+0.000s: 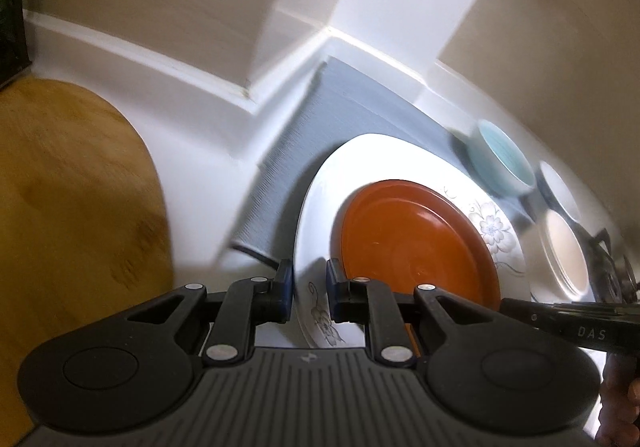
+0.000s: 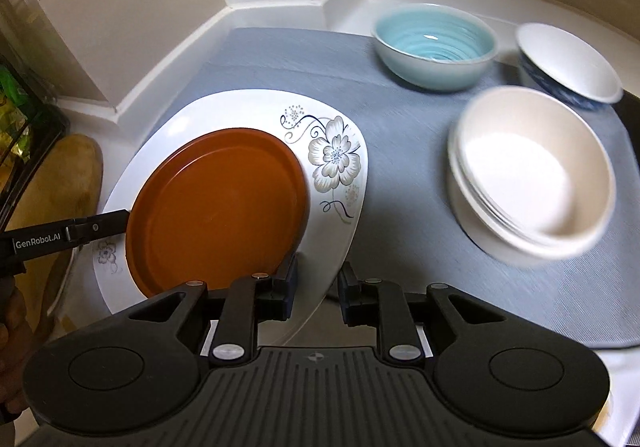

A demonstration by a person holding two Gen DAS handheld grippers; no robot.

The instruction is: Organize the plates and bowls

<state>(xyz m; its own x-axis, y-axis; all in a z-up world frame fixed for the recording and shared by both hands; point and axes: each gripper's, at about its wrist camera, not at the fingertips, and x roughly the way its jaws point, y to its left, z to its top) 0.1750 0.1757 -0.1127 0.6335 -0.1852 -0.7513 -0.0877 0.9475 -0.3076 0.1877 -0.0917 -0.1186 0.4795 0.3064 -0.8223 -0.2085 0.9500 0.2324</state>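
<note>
The left gripper (image 1: pixel 308 287) and right gripper (image 2: pixel 318 293) each clamp their fingers, nearly closed, on opposite rims of the white floral plate (image 2: pixel 340 155), which carries the orange plate (image 2: pixel 218 211) above the grey mat (image 2: pixel 400 207). Beyond it on the mat stand the turquoise bowl (image 2: pixel 434 47), the blue-patterned bowl (image 2: pixel 568 65) and the stacked cream bowls (image 2: pixel 532 171); a wooden board (image 1: pixel 76 199) lies on the white tabletop (image 1: pixel 208 183).

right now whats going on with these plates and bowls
A person holds a gripper in each hand, and both grip the white floral plate by opposite rims: the left gripper on one edge, the right gripper on the other. An orange-brown plate lies on top of it. The plate sits over a grey-blue mat; whether it is lifted is unclear. To the right stand a light blue bowl, a blue-patterned white bowl and a stack of cream bowls.
</note>
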